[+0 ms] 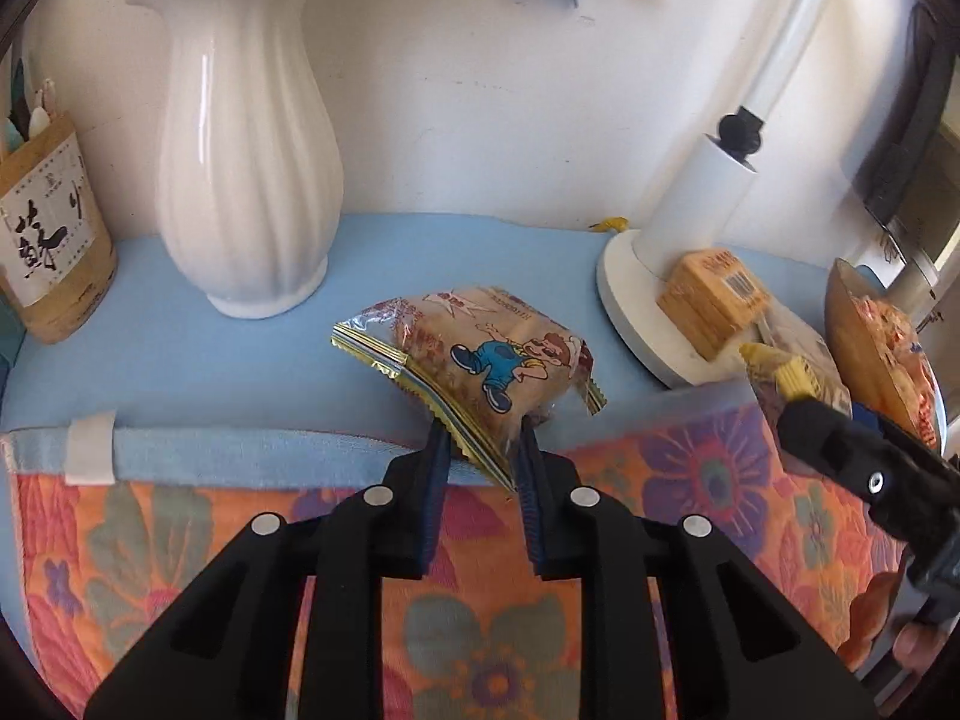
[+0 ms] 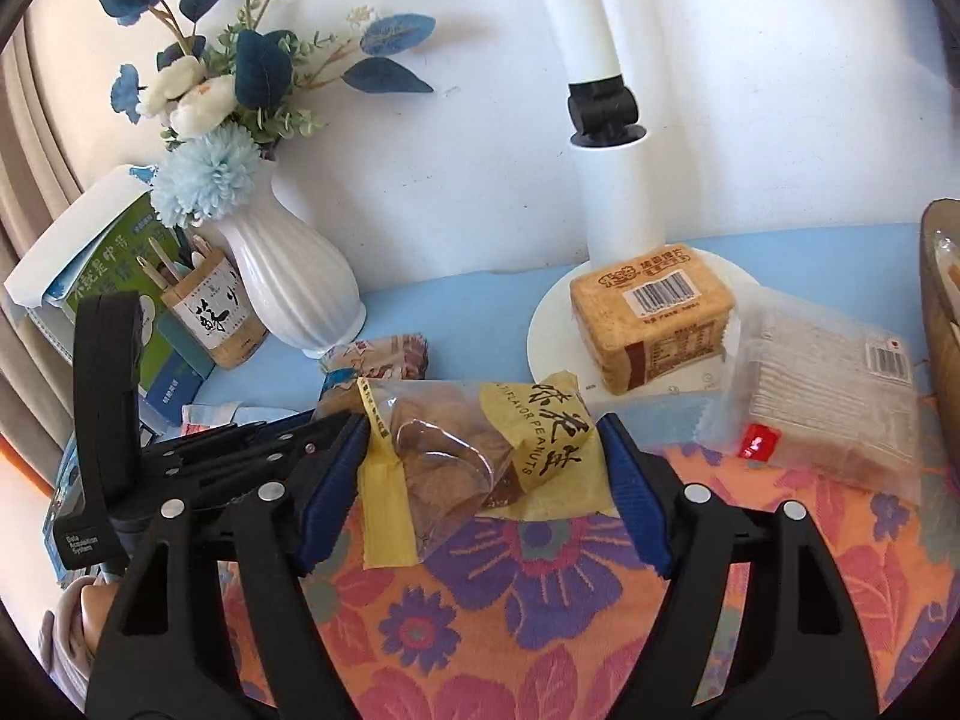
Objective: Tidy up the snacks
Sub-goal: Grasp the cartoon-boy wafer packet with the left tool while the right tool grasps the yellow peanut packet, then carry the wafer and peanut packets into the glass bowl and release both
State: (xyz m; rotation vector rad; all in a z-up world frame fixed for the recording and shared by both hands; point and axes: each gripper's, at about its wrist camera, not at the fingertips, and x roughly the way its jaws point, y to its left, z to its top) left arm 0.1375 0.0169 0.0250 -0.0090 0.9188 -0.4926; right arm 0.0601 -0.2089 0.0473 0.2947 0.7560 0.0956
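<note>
At frame centre my left gripper [image 1: 480, 432] pinches the cartoon snack packet [image 1: 480, 354] by its lower corner, long axis slanting from upper left to lower right. My right gripper [image 2: 483, 450], jaws spread, brackets the peanut packet [image 2: 480, 450]; open floral cloth [image 2: 528, 630] lies below.

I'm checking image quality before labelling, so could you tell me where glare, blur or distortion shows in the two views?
Left wrist view: bright streaks of glare on the white vase, the right gripper at the edge smeared, the wall pole bowed by the fisheye. Right wrist view: mostly sharp, sheen on the peanut packet, a dark vignette at the corners.
</note>
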